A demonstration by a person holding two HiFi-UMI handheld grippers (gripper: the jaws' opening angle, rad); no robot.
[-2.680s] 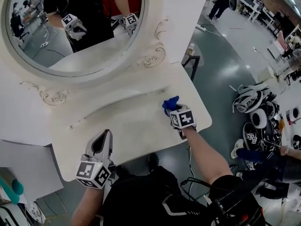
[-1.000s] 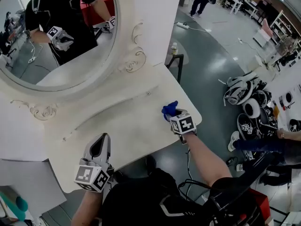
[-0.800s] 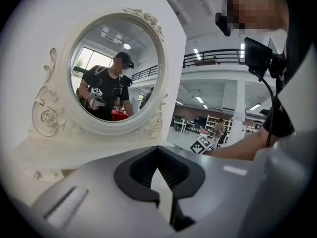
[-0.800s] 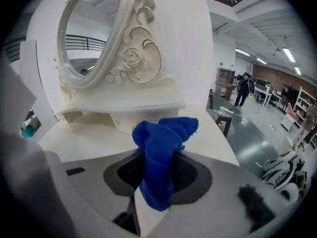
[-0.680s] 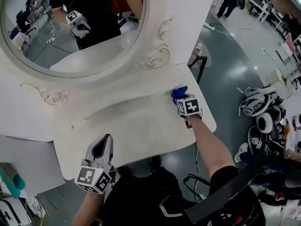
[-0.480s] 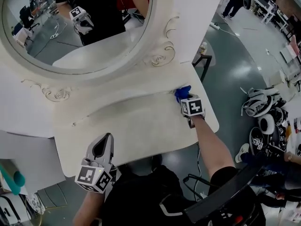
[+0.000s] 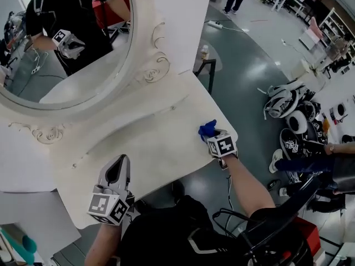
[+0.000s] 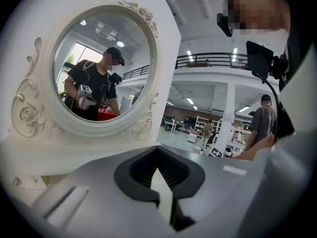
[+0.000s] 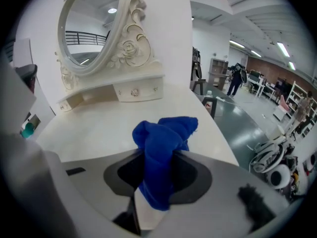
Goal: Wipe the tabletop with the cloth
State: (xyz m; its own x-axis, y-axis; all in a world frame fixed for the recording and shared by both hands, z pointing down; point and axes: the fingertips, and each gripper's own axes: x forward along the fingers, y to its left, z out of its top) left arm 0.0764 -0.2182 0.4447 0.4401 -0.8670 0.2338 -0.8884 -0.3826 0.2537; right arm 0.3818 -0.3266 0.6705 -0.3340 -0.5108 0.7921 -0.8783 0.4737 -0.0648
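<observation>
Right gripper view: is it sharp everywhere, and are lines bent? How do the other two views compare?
Right gripper view: strong fisheye with dark corners; the blue cloth is sharp, the right gripper's tongs nearest the lens are soft. Left gripper view: same bending; the mirror is sharp, the left gripper blurred. Head view: the tabletop edge bows; glare on the floor.
</observation>
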